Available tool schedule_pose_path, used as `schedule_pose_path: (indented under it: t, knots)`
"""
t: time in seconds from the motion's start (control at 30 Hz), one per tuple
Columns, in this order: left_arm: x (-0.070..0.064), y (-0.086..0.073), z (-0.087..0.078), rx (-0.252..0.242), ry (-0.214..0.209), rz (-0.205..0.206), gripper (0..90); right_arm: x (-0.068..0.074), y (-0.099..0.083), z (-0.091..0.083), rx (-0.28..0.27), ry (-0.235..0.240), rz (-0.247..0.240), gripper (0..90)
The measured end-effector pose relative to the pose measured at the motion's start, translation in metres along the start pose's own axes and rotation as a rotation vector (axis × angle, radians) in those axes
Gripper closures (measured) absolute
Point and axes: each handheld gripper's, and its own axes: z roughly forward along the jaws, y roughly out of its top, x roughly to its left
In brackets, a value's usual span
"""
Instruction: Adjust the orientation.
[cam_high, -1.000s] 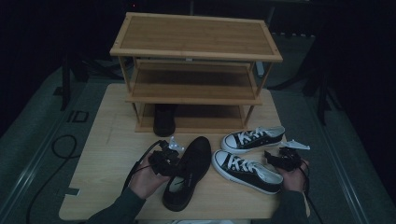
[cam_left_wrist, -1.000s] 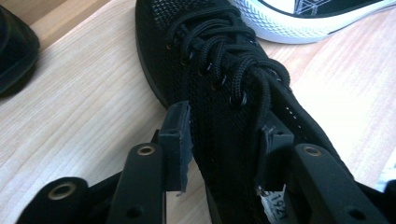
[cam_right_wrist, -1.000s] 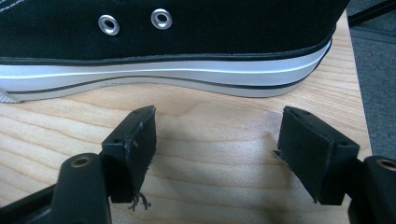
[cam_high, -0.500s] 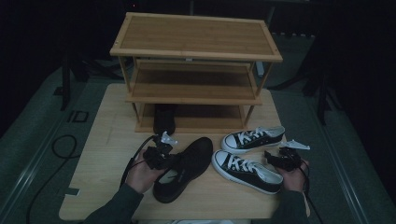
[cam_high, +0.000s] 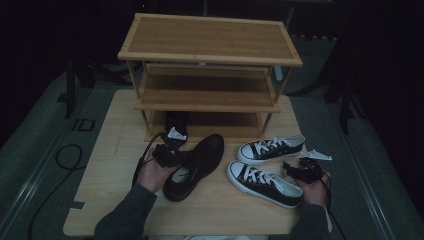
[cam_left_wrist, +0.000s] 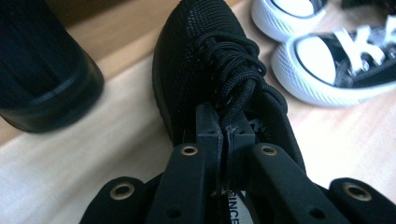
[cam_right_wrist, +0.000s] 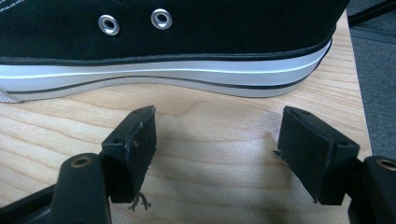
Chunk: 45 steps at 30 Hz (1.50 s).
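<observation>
Wooden tabletop (cam_high: 115, 200) with a three-tier shoe rack (cam_high: 210, 55) at its far edge. Your left forearm angles in from below; the left gripper (cam_high: 167, 155), jaws pinched together on the tongue of the black knit shoe (cam_left_wrist: 205, 70), holds that shoe just in front of the rack. Your right hand (cam_high: 314, 186) rests at the table's right edge, the right gripper (cam_right_wrist: 217, 149) spread wide, just beside the heel of the nearer black-and-white sneaker (cam_high: 262, 182).
</observation>
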Motion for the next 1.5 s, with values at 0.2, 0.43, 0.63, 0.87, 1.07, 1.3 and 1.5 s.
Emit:
schedule_pose_path:
  t: [0.2,0.43,0.63,0.87,1.07,1.3,1.5]
  knots:
    - [0.010,0.015,0.014,-0.017,0.026,-0.012,87.6,0.000,0.000,0.000,0.000,0.000,0.001,27.7]
    - [0.018,0.029,0.025,-0.043,0.042,-0.058,87.5,0.000,0.000,0.000,-0.001,0.000,-0.002,27.7]
    - [0.026,0.039,0.031,-0.082,0.091,-0.097,87.5,0.000,0.000,0.000,0.001,0.001,0.000,27.6]
    - [0.036,0.046,0.038,-0.111,0.132,-0.134,87.5,0.000,0.000,0.000,0.000,0.002,-0.001,27.6]
    - [0.042,0.046,0.045,-0.115,0.178,-0.149,87.4,0.000,0.000,0.000,-0.001,0.002,-0.002,27.6]
    - [0.044,0.045,0.049,-0.143,0.243,-0.165,87.4,0.000,0.000,0.001,0.000,0.002,-0.001,27.6]
    - [0.046,0.042,0.048,-0.143,0.233,-0.153,84.6,0.000,0.000,0.001,0.000,0.002,-0.001,27.6]
